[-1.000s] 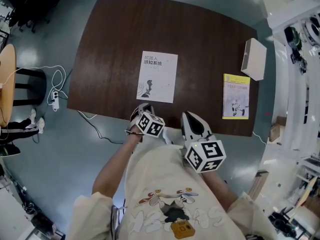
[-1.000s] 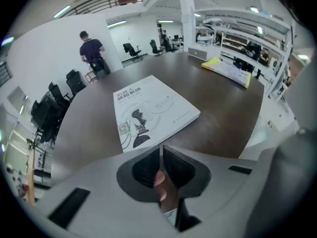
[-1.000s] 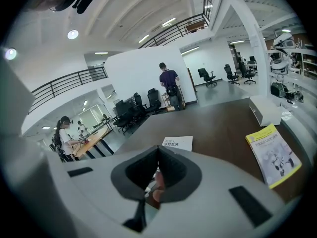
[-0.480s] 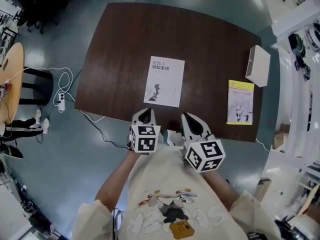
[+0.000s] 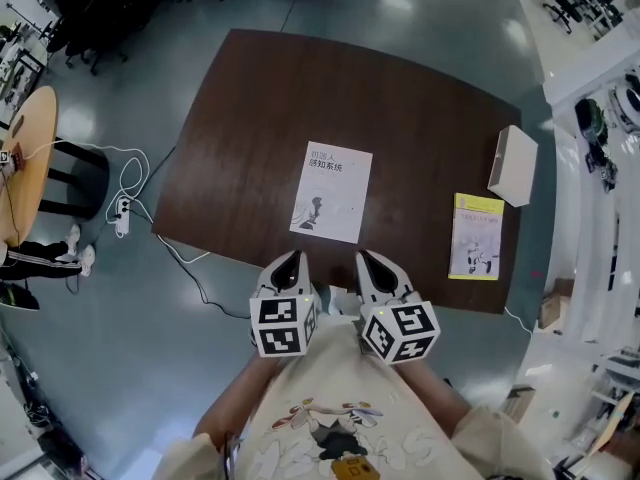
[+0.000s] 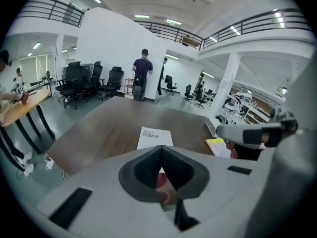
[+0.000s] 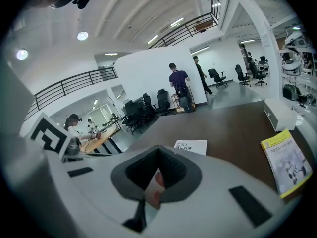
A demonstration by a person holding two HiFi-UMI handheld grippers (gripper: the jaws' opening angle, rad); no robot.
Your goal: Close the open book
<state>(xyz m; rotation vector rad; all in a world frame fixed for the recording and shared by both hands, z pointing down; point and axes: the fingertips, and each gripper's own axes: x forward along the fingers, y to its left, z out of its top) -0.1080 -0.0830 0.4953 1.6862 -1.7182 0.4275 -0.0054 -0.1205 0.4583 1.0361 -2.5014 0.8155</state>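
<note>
Task step is judged done: the thin white paperback book [image 5: 331, 191] is seen shut, cover up, on the dark brown wooden table [image 5: 420, 118], just ahead of the left gripper [image 5: 290, 259] and right gripper [image 5: 367, 260]. Both jaw pairs are pressed together, empty. Long axis runs away from the grippers, title end farthest. Only withdrawal seems needed.

Your left gripper [image 6: 160, 148] has its jaws meeting tip to tip, with nothing between them. Beyond them a white book [image 6: 154, 138] lies shut, cover up, on the dark brown table [image 6: 106, 128]. A yellow book [image 6: 216, 144] lies further right. Two people [image 6: 142, 79] stand by the far white wall [image 6: 109, 43].
</note>
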